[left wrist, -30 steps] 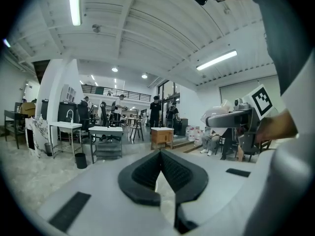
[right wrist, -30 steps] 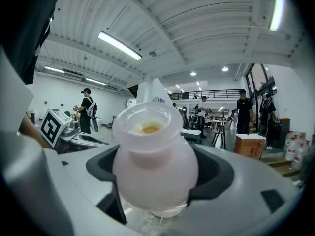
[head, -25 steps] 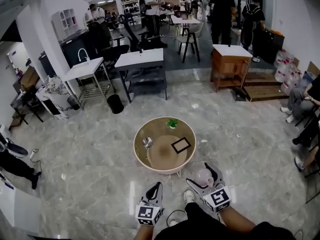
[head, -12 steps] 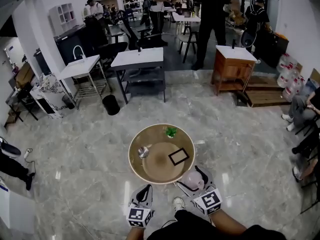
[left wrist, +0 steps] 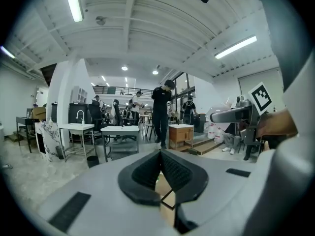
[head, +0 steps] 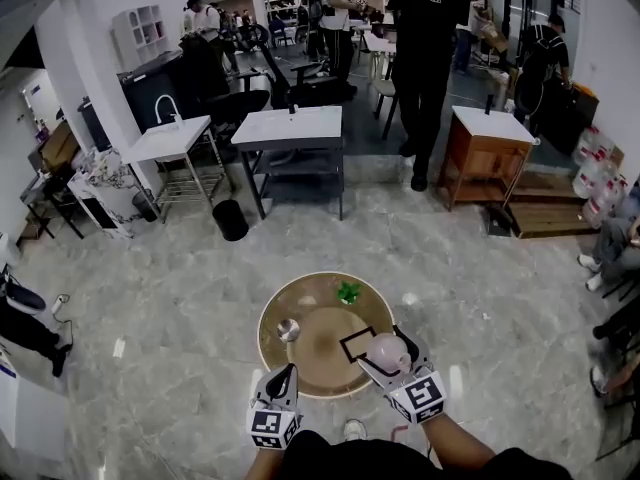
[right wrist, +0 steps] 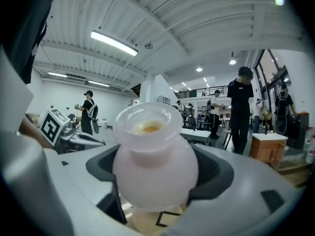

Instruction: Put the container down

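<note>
Round table [head: 268, 340], right gripper [head: 388, 342] jaws clamping upright pink container [right wrist: 155, 166], left gripper [head: 287, 372] jaws closed

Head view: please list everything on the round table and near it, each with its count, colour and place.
round table: one, tan top with pale rim, on the floor in front of the person
green plant: one, green, far side of the tabletop
metal thing: one, silver, left part of the tabletop
square frame: one, black, right part of the tabletop
container: one, pale pink, held above the table's right side
bin: one, black, on the floor beyond the table
wooden cabinet: one, brown, far right
left hand-held gripper: one, grey, jaws together, empty, at the table's near edge
right hand-held gripper: one, grey, closed on the container
</note>
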Available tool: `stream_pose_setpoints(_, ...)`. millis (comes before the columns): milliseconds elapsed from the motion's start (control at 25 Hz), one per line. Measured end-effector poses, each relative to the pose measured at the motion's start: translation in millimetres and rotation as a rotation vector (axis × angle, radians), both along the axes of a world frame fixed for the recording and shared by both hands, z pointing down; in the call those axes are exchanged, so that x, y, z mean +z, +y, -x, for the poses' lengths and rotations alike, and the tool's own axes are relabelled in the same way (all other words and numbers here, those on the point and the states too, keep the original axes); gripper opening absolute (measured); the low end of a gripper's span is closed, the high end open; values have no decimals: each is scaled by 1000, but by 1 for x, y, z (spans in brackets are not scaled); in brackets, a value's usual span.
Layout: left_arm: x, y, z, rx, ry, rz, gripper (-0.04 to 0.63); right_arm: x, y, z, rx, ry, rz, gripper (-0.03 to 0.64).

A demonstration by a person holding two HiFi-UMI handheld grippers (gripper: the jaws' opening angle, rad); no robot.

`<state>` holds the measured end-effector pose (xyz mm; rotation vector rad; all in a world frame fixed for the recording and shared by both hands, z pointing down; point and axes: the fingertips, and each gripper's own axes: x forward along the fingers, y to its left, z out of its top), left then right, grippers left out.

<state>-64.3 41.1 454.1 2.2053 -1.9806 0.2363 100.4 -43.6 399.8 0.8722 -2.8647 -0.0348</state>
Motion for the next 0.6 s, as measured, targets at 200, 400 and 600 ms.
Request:
stream_pose_setpoints(200,9,-28,17,-3,-10,29,-3,7,-29,16,-24,9,7,407)
stream_pose_setpoints(400,21,-65,42,24,-4,37,-3,18,-62,44,-8,9,18,407)
stream_pose_setpoints(600,23,-98,74,75,10,42,-3,21,-81,81,15,26,42,405)
